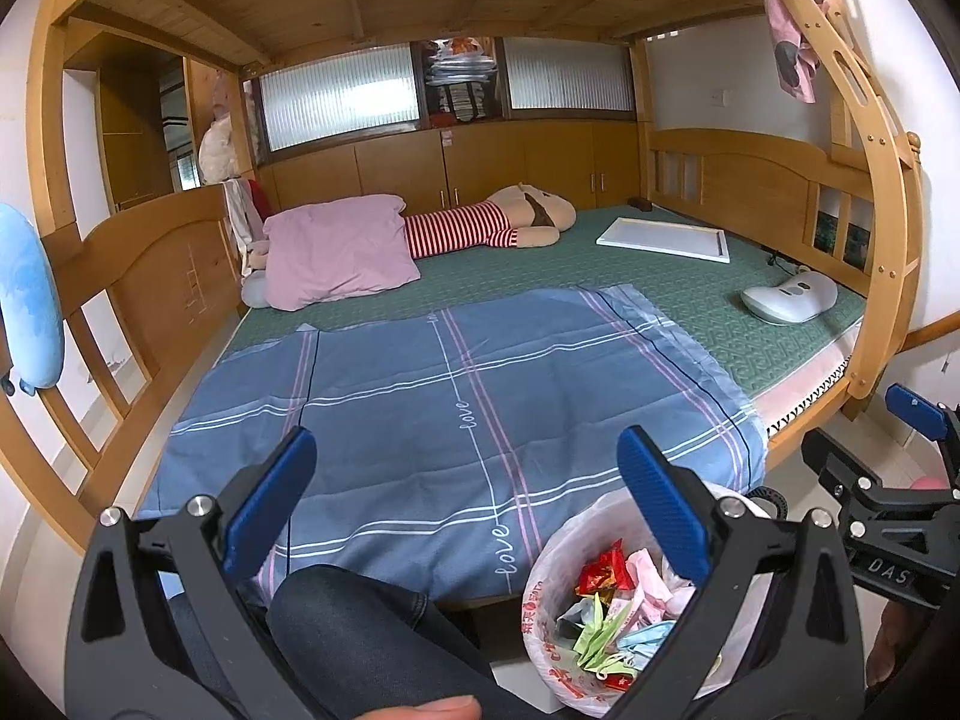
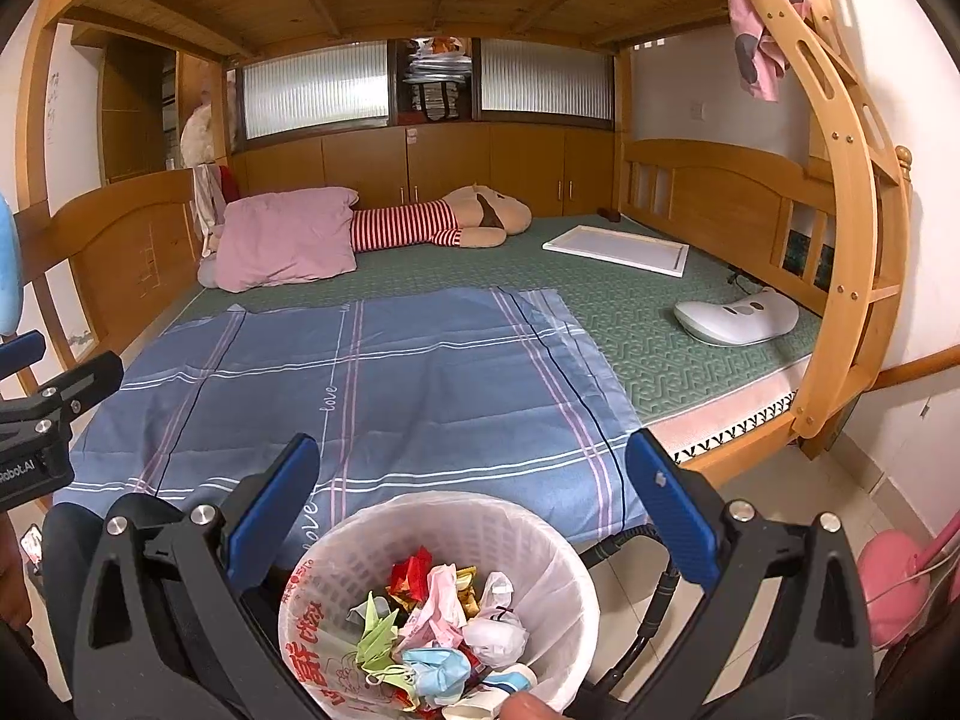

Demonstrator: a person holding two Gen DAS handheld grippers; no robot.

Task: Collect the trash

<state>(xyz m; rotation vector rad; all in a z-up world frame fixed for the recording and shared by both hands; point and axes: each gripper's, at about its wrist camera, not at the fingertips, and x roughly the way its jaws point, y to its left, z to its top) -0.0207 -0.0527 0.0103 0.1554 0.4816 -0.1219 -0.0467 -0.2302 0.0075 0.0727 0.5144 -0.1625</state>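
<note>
Both claws gape wide and empty – left claw (image 1: 468, 516), right claw (image 2: 474, 516) – above the floor bin (image 2: 540, 546), whose trash (image 2: 444, 630) looks light, crumpled, soft, best pinched at folds.

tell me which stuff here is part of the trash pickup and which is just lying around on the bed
Part of the job:
- waste bin with its plastic liner
- crumpled wrappers and paper already inside it
- left gripper and right gripper, both open and empty

Just lying about:
- blue plaid sheet
- pink pillow
- striped plush toy
- white board
- white cushion
</note>
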